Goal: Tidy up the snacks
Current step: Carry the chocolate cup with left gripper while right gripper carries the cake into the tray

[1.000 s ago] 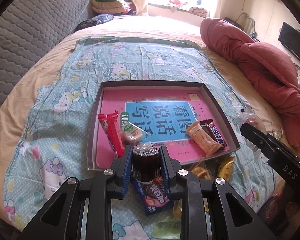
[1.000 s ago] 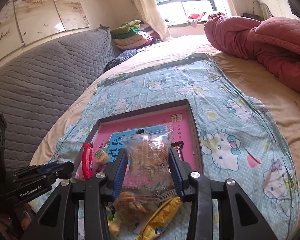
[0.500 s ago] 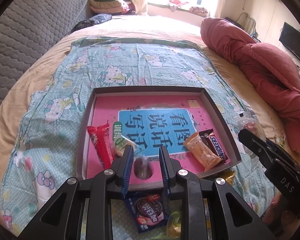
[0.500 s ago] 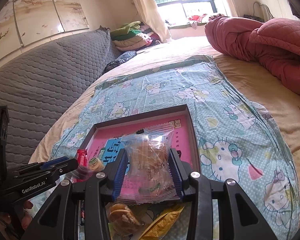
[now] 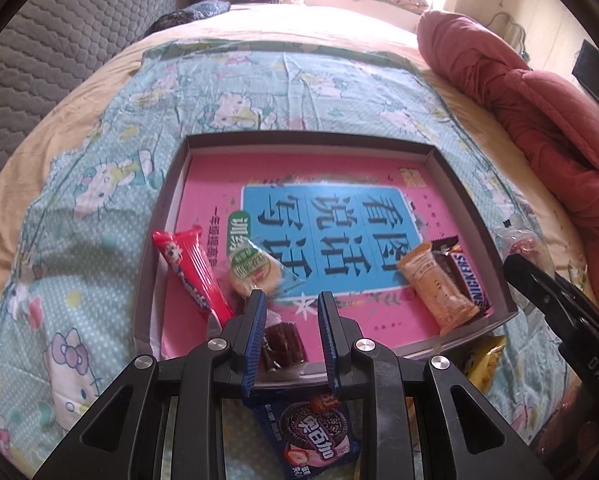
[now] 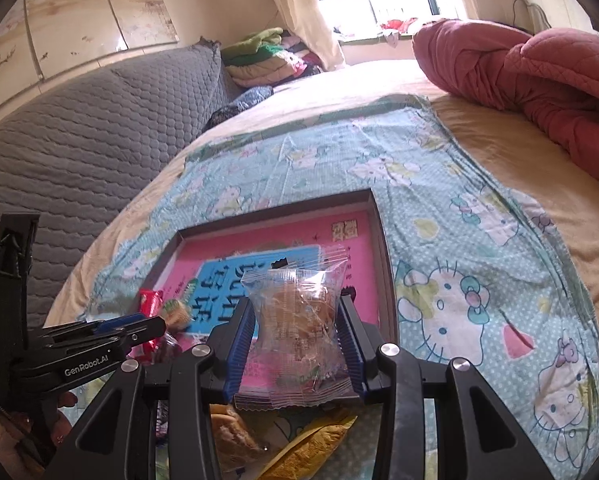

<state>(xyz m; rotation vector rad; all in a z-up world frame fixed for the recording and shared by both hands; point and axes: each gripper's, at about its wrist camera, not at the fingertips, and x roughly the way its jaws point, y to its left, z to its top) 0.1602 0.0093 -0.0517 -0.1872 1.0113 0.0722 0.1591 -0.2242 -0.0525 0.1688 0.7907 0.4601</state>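
A dark tray [image 5: 471, 200] with a pink and blue printed floor lies on the bed. It holds a red stick pack [image 5: 191, 272], a green-labelled biscuit [image 5: 255, 272], an orange pack [image 5: 435, 288] and a Snickers bar [image 5: 467, 280]. My left gripper [image 5: 291, 300] hovers over the tray's near edge, shut on a dark clear-wrapped snack [image 5: 281, 342] that sits low against the left finger. My right gripper [image 6: 295, 304] is shut on a clear bag of pastry [image 6: 295, 320] above the tray's near right part. An Oreo pack [image 5: 315, 436] lies under the left gripper.
A yellow pack [image 6: 311, 444] and a wrapped bun [image 6: 231, 432] lie on the Hello Kitty cloth [image 6: 459, 280] in front of the tray. A red quilt [image 5: 539, 100] is bunched at the right. A grey quilted cushion [image 6: 79, 140] and folded clothes [image 6: 267, 52] stand beyond.
My left gripper has come down and forward over the tray's near edge, and the dark snack now sits lower between its fingers. The right gripper with its bag has sunk slightly toward the tray.
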